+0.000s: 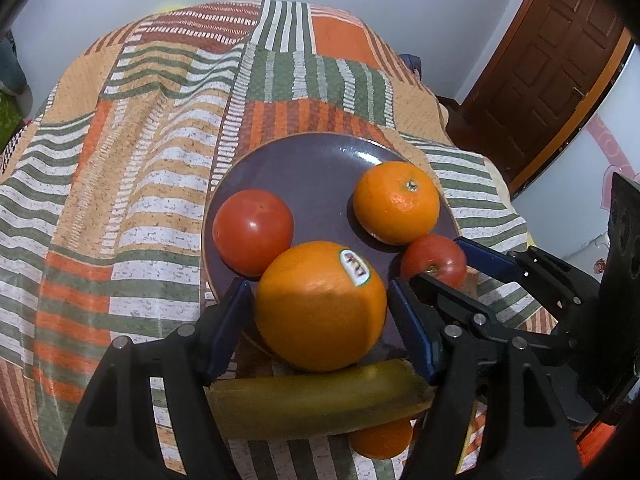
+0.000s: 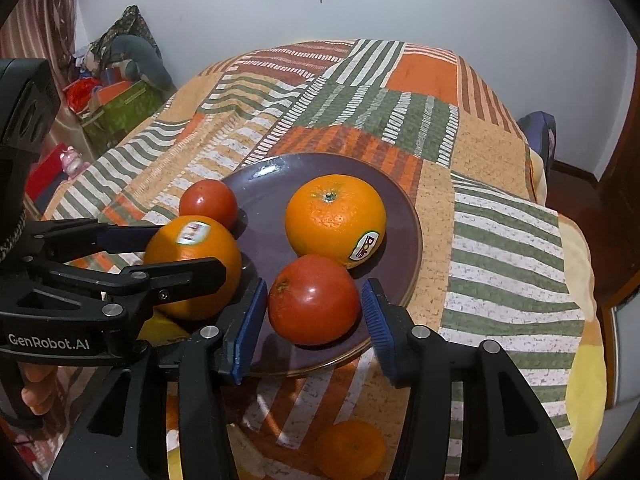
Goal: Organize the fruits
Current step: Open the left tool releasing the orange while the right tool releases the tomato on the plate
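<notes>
Nearest lies a banana (image 1: pixel 320 404), long axis crosswise, just off the plate (image 1: pixel 304 168). Left gripper (image 1: pixel 320 304) clamps a stickered orange (image 1: pixel 320 304) above the plate's near rim. Right gripper (image 2: pixel 316 316) stands spread around a tomato (image 2: pixel 314 300) without touching it.
</notes>
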Demonstrator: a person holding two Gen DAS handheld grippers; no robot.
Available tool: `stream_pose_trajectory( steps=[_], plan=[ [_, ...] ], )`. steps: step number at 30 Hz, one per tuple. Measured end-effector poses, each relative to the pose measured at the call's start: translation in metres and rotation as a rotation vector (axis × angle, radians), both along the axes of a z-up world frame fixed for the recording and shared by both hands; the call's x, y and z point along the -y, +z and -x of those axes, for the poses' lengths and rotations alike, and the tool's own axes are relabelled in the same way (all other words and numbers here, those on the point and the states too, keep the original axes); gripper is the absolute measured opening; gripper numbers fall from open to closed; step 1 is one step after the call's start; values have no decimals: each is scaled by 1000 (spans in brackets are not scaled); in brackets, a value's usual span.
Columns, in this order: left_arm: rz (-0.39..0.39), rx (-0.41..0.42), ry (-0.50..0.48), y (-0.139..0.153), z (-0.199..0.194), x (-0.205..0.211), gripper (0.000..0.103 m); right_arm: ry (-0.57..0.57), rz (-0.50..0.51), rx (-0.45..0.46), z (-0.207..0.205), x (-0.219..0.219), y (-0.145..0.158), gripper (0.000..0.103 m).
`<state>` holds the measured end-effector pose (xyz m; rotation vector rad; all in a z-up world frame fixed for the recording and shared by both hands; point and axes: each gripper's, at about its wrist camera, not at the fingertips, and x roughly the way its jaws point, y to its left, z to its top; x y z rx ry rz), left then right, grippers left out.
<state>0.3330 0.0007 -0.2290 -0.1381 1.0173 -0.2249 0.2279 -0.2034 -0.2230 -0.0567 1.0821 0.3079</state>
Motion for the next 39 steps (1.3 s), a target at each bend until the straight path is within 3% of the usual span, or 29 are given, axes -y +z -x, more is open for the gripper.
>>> stream_pose_trajectory(
  steps=[3, 8, 20, 29, 39],
  plan=[
    [-19, 29, 10, 8, 4, -2, 74, -5, 7, 20, 2, 1, 6, 57],
    [-9, 42, 29, 20, 14, -10, 74, -20, -5, 45, 7, 5, 20, 57],
    [-95, 98, 9, 49, 72, -14, 74, -29, 7, 100, 45, 9, 57, 58],
    [-129, 38, -11, 34, 113, -13, 74, -45, 20, 79, 81, 15, 63, 61],
    [-189, -66, -60, -12, 126, 3, 74, -45, -9, -2, 105, 10, 41, 61]
  ],
)
